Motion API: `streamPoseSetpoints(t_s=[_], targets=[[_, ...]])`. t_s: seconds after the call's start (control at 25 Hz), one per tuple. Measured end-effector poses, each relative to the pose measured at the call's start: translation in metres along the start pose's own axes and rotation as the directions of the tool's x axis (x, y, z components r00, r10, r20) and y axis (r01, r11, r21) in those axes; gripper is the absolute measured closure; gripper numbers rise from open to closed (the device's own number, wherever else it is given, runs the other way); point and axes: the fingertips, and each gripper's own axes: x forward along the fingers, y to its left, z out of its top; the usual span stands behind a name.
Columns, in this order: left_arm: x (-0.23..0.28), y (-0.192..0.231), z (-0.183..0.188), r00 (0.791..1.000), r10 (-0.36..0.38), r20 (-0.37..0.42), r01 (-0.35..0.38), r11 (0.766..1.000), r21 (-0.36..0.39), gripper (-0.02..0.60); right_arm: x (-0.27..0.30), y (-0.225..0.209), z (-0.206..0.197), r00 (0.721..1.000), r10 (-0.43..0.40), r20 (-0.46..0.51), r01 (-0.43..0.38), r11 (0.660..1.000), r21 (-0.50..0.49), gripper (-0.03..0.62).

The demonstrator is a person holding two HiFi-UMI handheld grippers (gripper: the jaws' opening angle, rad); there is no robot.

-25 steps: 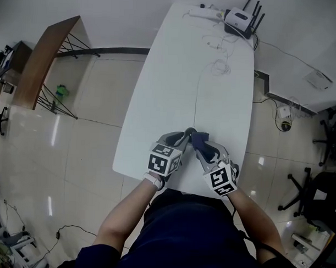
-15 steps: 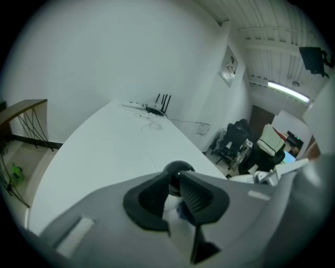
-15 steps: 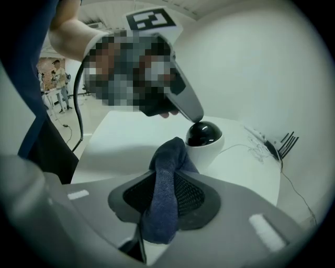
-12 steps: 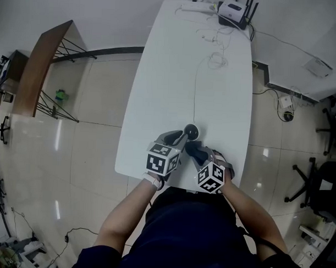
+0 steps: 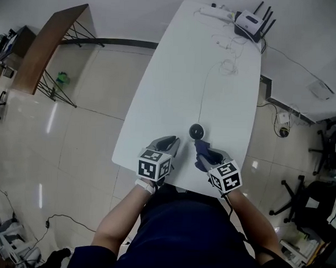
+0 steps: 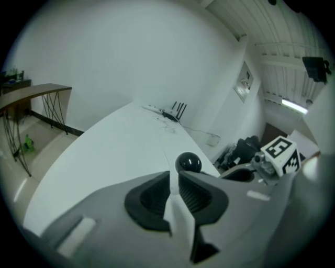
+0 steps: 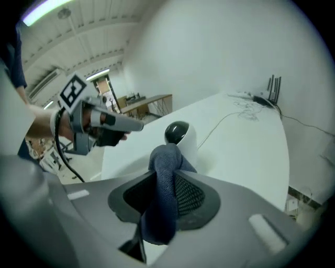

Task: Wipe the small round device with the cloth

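Since a second ago both grippers have drawn back toward the person, and the device, which sat hidden between their tips, now stands clear on the table (image 5: 175, 70).

The left gripper (image 5: 169, 143) hovers over the near edge, just left of the device. Its jaws are closing, with only a thin slit left and nothing between them. In its own view the device shows just beyond the tips.

The device (image 5: 196, 130) is a small round black thing on a white base, upright near the table's near end. Its cable (image 5: 202, 93) runs away up the table. Neither gripper touches it.

The right gripper (image 5: 201, 150) sits just near of the device. Its jaws are clamped on the cloth (image 7: 163, 188), a dark blue wad bulging above the pads and aimed at the device.

This looks like a pause between wiping strokes, or the close of the wipe; I cannot tell which. Another pass would need the left jaws to reopen and steady the base. The cloth would then go forward onto the dome without tipping it or snagging the cable.
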Motion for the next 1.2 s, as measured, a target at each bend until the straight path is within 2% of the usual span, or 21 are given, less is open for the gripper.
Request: streamPoseSetpoints(t_s=[0.16, 0.28, 0.4, 0.52, 0.6, 0.68, 0.92, 1.2], targets=[[-0.018, 0.012, -0.007, 0.999, 0.025, 0.036, -0.022, 0.997, -0.071, 0.537, -0.034, -0.021, 0.04, 0.986, -0.101, 0.136, 0.084, 0.989, 0.124, 0.484], [-0.027, 0.021, -0.017, 0.998, 0.035, 0.043, -0.03, 0.994, -0.106, 0.537, -0.041, -0.032, 0.066, 0.968, -0.197, 0.157, 0.17, 0.971, 0.169, 0.484], [-0.035, 0.028, -0.023, 0.998, 0.041, 0.045, -0.035, 0.991, -0.131, 0.54, -0.035, -0.024, 0.085, 0.964, -0.221, 0.146, 0.204, 0.971, 0.125, 0.484], [-0.042, 0.034, -0.028, 0.998, 0.039, 0.047, -0.031, 0.989, -0.147, 0.541, -0.025, 0.0, 0.094, 0.968, -0.206, 0.14, 0.206, 0.978, 0.017, 0.484], [-0.047, 0.041, -0.03, 0.998, 0.041, 0.045, -0.033, 0.987, -0.156, 0.543, -0.014, 0.015, 0.091, 0.974, -0.197, 0.115, 0.203, 0.978, -0.048, 0.484], [-0.052, 0.048, -0.034, 0.998, 0.046, 0.041, -0.039, 0.985, -0.166, 0.545, 0.001, 0.024, 0.082, 0.978, -0.193, 0.081, 0.198, 0.977, -0.072, 0.484], [-0.065, 0.067, -0.038, 0.997, 0.06, 0.039, -0.052, 0.982, -0.183, 0.549, 0.038, 0.031, 0.069, 0.972, -0.233, 0.033, 0.235, 0.957, -0.17, 0.488], [-0.078, 0.079, -0.043, 0.995, 0.087, 0.041, -0.076, 0.975, -0.208, 0.549, 0.073, 0.037, 0.039, 0.974, -0.215, -0.073, 0.203, 0.967, -0.153, 0.487]])
